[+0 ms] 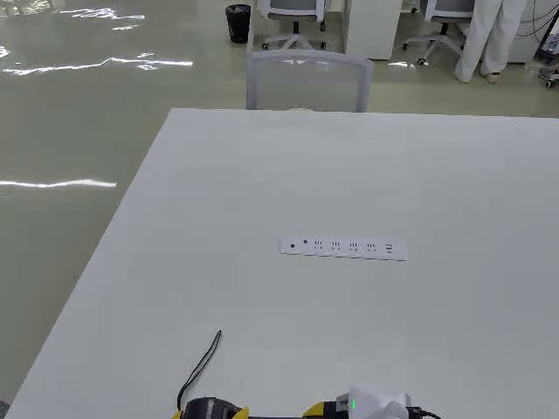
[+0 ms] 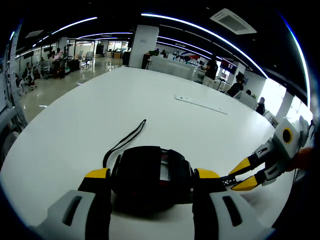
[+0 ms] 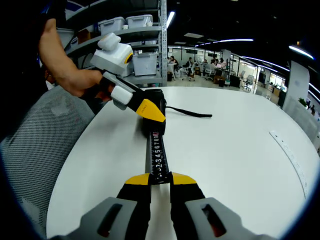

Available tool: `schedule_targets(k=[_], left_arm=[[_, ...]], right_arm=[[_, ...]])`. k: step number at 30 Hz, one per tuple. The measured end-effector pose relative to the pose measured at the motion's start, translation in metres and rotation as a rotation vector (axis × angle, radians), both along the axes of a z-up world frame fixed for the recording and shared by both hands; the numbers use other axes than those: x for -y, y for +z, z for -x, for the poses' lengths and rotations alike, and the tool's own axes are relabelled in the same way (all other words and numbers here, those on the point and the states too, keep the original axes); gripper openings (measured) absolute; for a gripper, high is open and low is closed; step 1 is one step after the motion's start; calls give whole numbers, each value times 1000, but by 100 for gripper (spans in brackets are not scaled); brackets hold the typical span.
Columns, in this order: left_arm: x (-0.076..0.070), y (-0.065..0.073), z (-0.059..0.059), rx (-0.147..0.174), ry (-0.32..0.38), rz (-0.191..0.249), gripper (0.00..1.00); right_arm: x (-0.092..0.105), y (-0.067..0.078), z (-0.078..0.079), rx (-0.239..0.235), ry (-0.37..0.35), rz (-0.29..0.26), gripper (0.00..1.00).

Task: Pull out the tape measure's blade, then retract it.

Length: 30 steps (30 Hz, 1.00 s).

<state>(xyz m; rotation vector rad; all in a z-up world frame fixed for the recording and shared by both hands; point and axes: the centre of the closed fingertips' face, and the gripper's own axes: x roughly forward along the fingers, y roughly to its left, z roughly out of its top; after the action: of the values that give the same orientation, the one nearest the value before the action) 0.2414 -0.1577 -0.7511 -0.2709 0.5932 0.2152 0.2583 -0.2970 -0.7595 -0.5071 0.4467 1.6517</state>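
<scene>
Left gripper (image 2: 151,176): fingers closed on the two sides of the black tape measure (image 2: 150,165), which sits at the near edge of the white table (image 2: 100,100). Its black wrist strap (image 2: 125,139) trails over the surface, away from the case. Right gripper (image 3: 160,178): fingers pinched on the free end of the blade (image 3: 156,150), which lies extended along the table from the case, numerals up. A hand (image 3: 80,82) holds the left gripper. A white power strip (image 1: 342,248) lies mid-table, well apart; a grey mesh chair (image 1: 306,80) stands at the far edge.
</scene>
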Motion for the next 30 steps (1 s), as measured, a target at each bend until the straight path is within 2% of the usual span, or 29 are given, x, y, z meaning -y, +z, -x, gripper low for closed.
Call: schedule_targets(k=[30], left_arm=[[-1, 0, 0, 6, 3, 20, 63]], right_arm=[[-31, -3, 8, -11, 23, -5, 13]])
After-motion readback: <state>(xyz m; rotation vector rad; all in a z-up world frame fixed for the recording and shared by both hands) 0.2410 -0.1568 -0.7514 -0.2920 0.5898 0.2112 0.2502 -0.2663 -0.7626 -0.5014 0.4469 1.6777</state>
